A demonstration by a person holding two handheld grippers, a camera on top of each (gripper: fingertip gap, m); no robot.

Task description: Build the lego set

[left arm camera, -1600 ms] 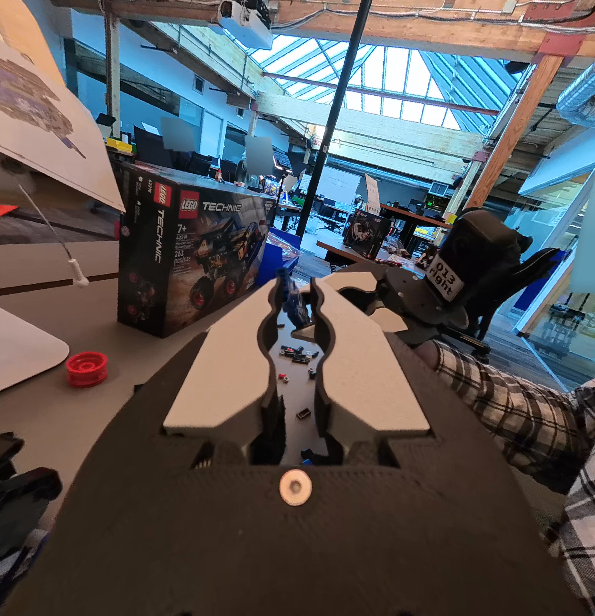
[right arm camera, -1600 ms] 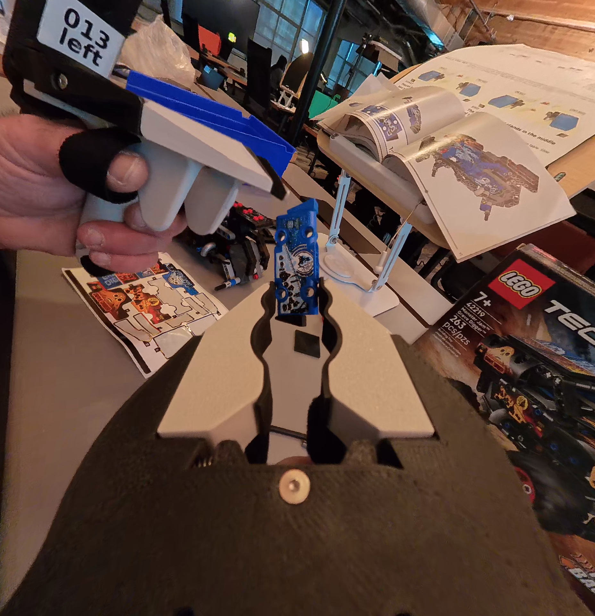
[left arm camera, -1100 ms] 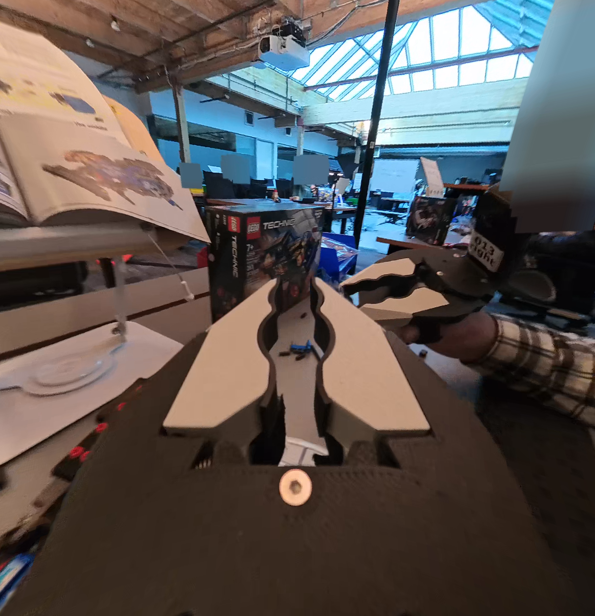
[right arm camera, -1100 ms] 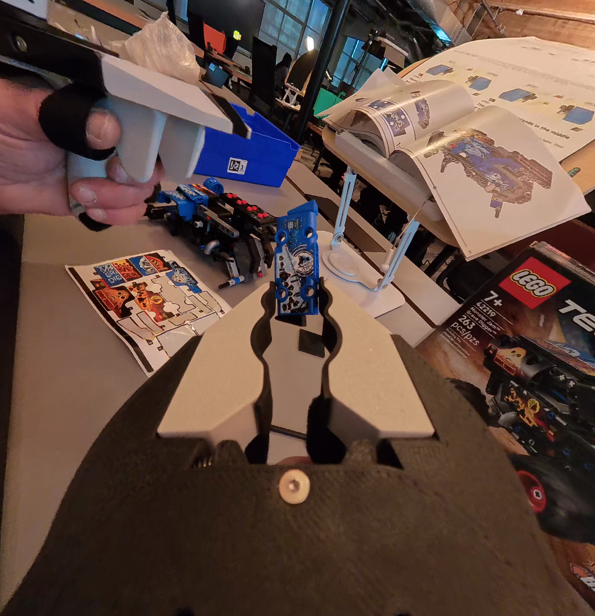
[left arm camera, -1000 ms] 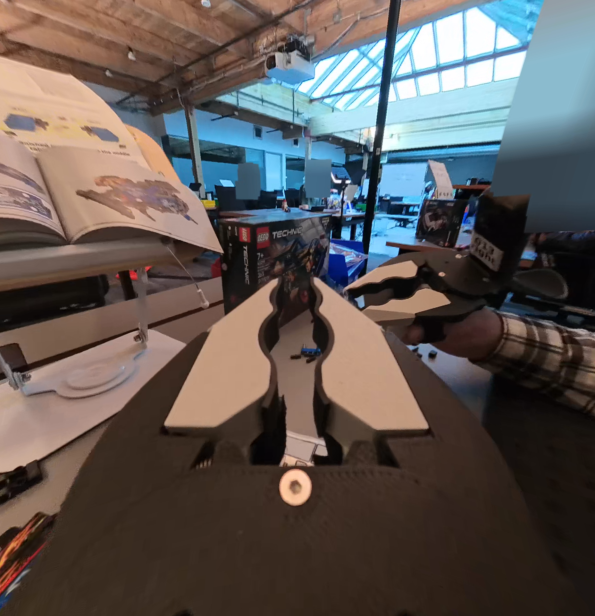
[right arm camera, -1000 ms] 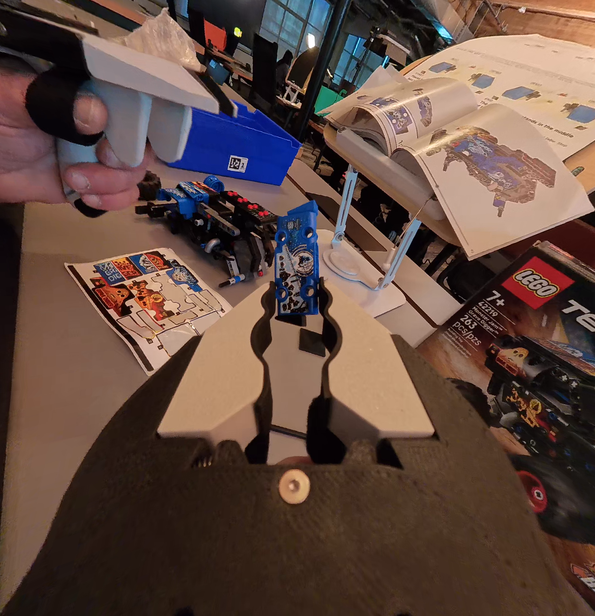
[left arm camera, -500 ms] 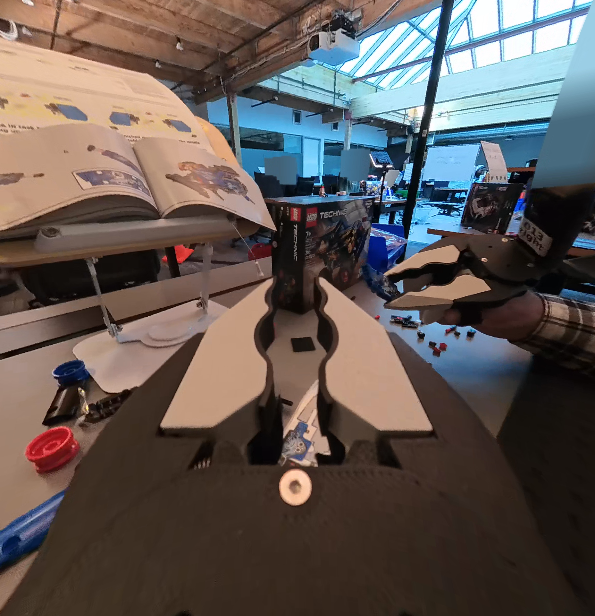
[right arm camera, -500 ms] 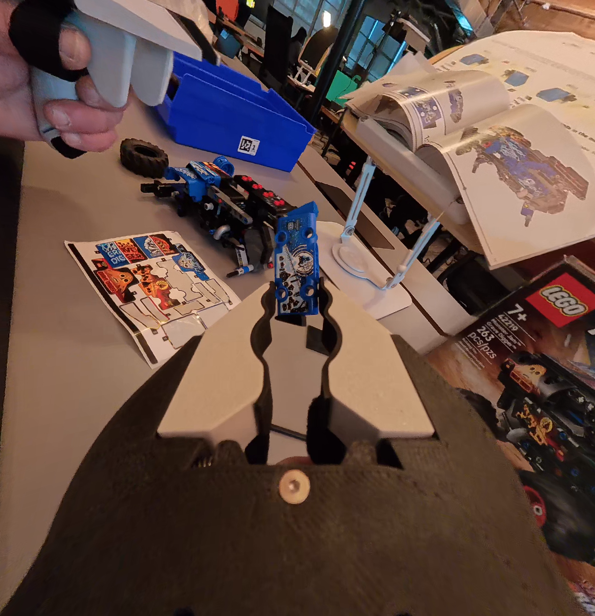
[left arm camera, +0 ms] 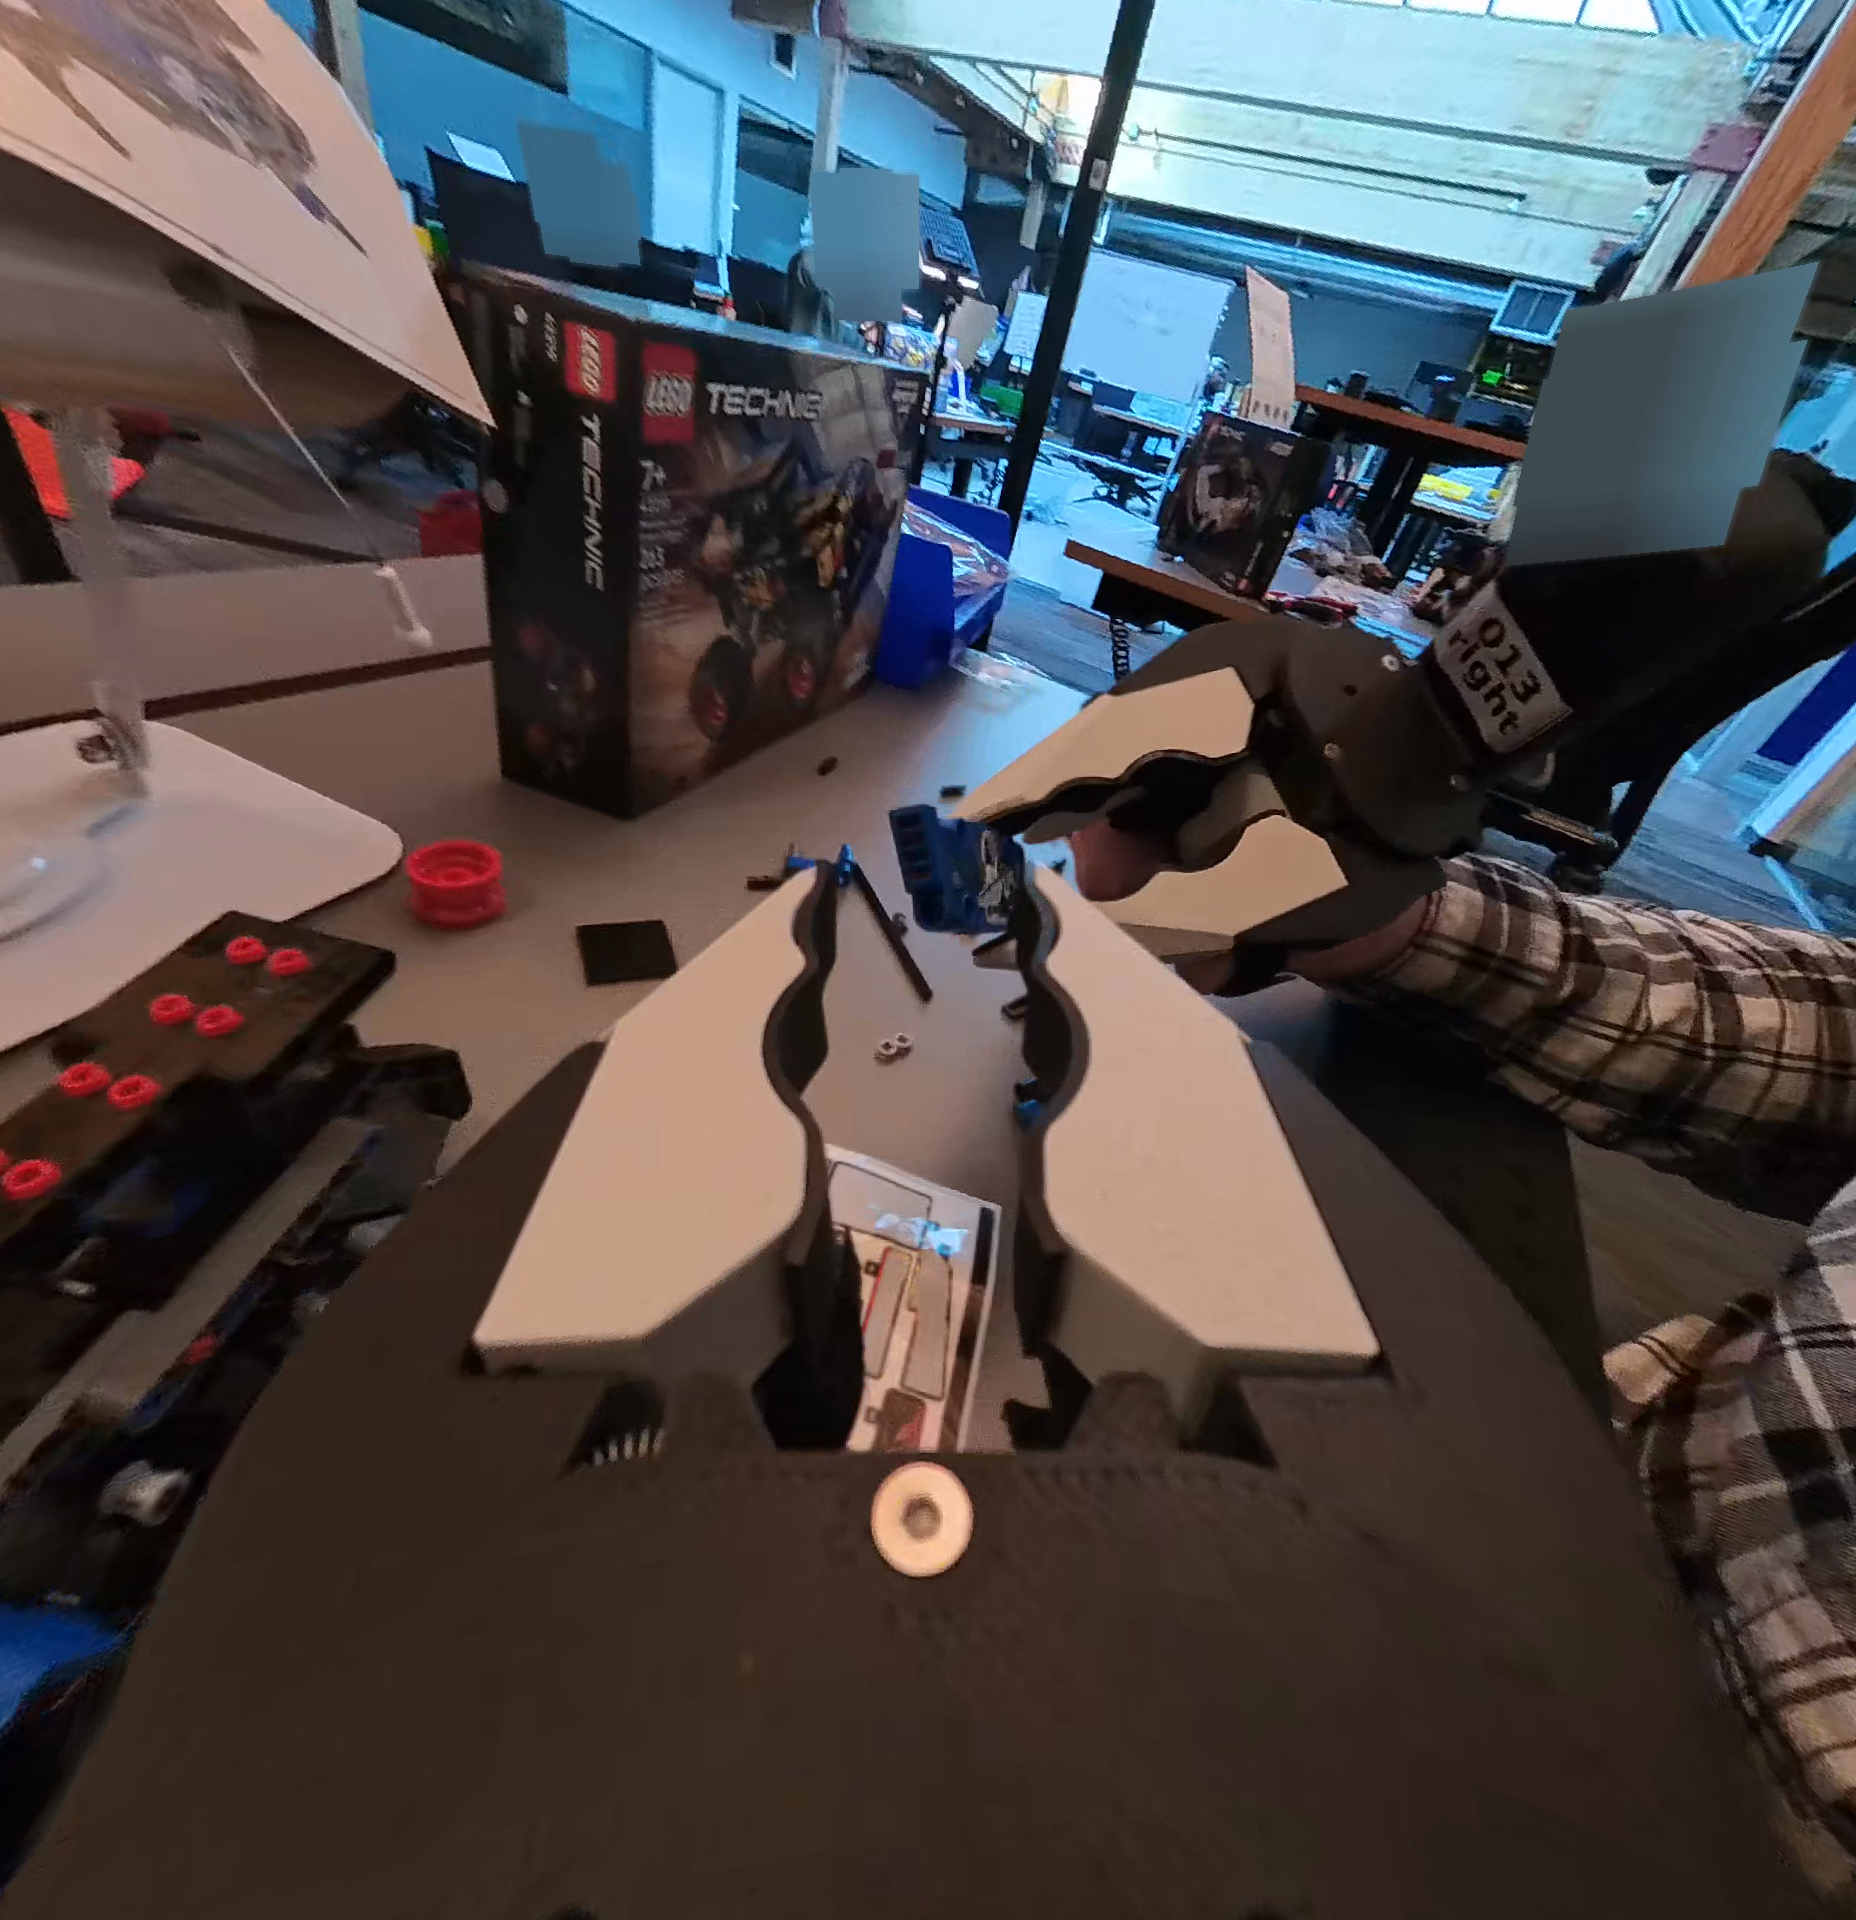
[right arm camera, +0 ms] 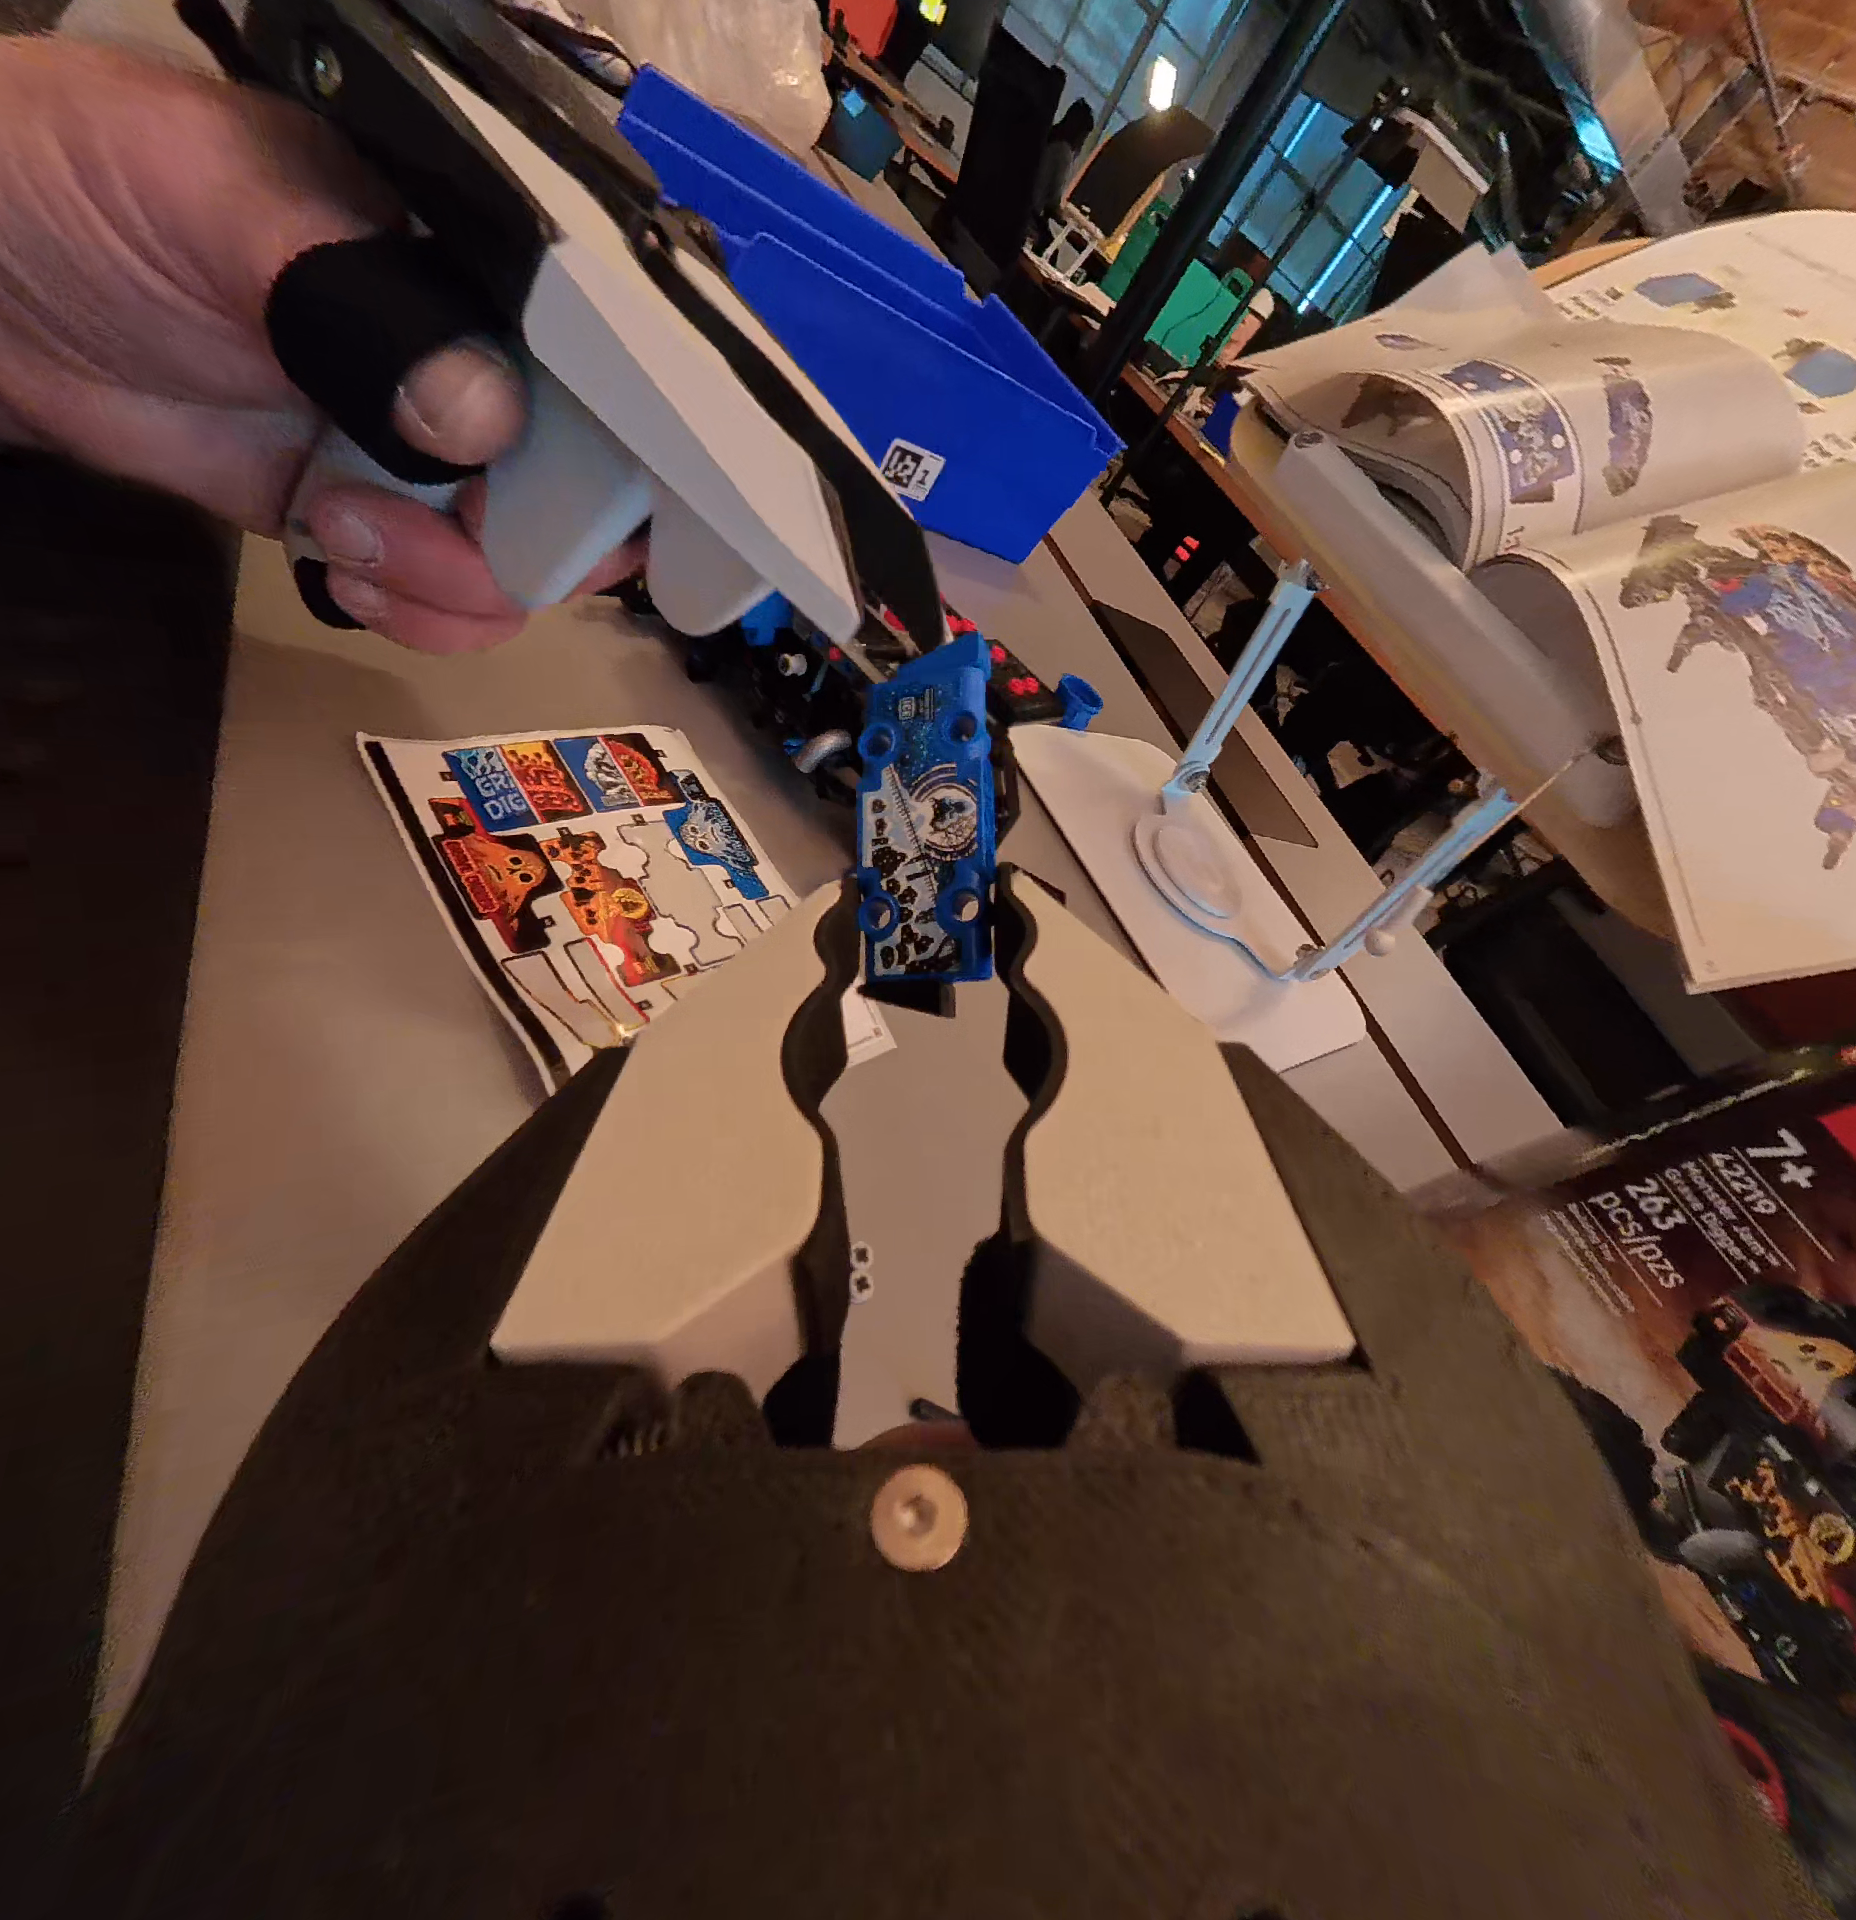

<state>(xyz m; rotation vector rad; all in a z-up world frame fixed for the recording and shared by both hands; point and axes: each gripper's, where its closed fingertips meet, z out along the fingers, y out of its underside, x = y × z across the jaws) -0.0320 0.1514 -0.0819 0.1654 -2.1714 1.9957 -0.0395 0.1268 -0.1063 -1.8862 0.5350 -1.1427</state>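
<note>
My right gripper [right arm camera: 924, 914] is shut on a blue printed panel [right arm camera: 929, 831] and holds it upright above the table. The panel also shows in the left wrist view [left arm camera: 950, 868], with the right gripper [left arm camera: 1017, 831] behind it. My left gripper [left arm camera: 924, 894] is open and empty, and its tips are right at the panel's free end. In the right wrist view the left gripper [right arm camera: 908, 634] comes down from the upper left onto the panel's top. The partly built black model with red pins [left arm camera: 176, 1039] lies at the left.
A sticker sheet [right arm camera: 591, 831] lies under the grippers. The set's box [left arm camera: 695, 520] stands behind, and an open instruction book [right arm camera: 1630, 520] rests on a white stand [right arm camera: 1215, 894]. A red wheel hub [left arm camera: 456, 883], a black axle [left arm camera: 893, 935] and a blue bin [right arm camera: 903, 364] are nearby. Spacing between my two grippers at the tips: around 4 centimetres.
My left gripper has swung back toward the right gripper and dropped lower, so its tips now meet the blue panel's top. Its jaws stand a little wider. The right gripper still holds the panel.
</note>
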